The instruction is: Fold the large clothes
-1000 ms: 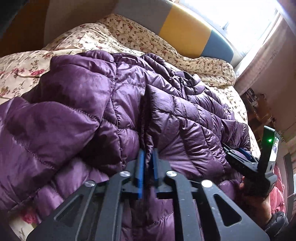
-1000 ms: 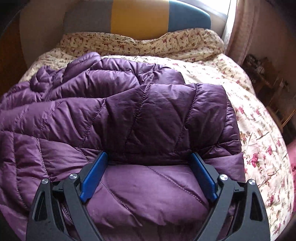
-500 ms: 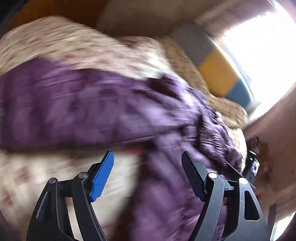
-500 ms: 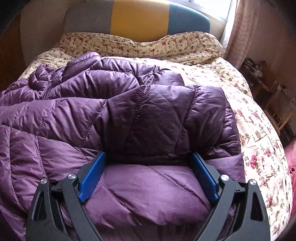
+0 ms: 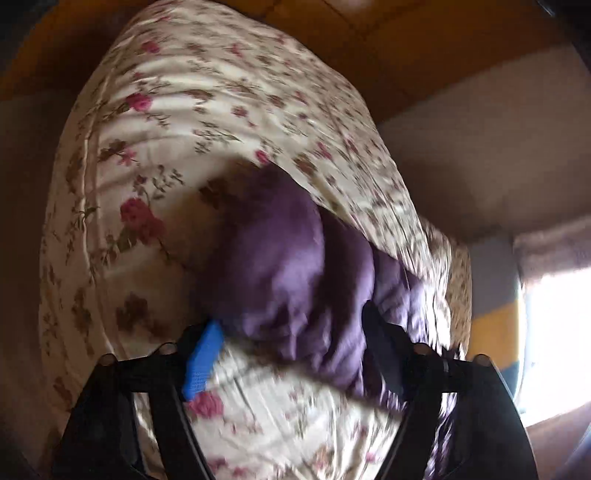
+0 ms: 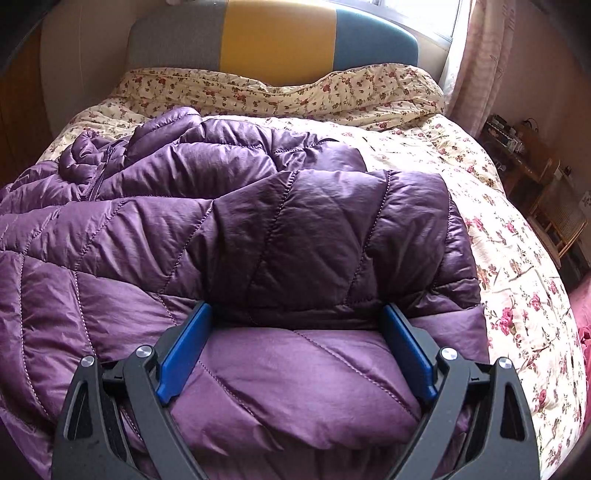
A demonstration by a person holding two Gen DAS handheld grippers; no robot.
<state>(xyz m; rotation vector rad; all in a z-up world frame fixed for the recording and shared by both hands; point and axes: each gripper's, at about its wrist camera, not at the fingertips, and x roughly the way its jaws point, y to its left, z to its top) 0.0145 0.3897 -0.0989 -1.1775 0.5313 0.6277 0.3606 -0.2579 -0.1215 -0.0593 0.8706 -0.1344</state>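
Blue pads: lining the jaws of both grippers; on the right gripper they are standing wide apart, with nothing pinched between them.
Right jaws: hanging open over the near part of the purple quilted jacket; whether the pads are touching the fabric at their sides cannot be told.
Left jaws: standing apart on the left gripper, having just been closing a little; a blurred bulge of the jacket is lying between and beyond them, and no pad is seen pressing on it.
Left view: smeared by motion and rolled hard to one side, so the edges of the fabric are not readable.
Jacket: lying spread across the bed, covering its near and left part, with one quilted panel folded over on top just beyond the right jaws and a bunched section with a zip at the far left.
Bedspread: cream with red flowers, showing bare to the right of the jacket and beyond it.
Headboard: grey, yellow and blue panels standing at the far end of the bed.
Curtain: hanging pale pink at the far right beside a bright window.
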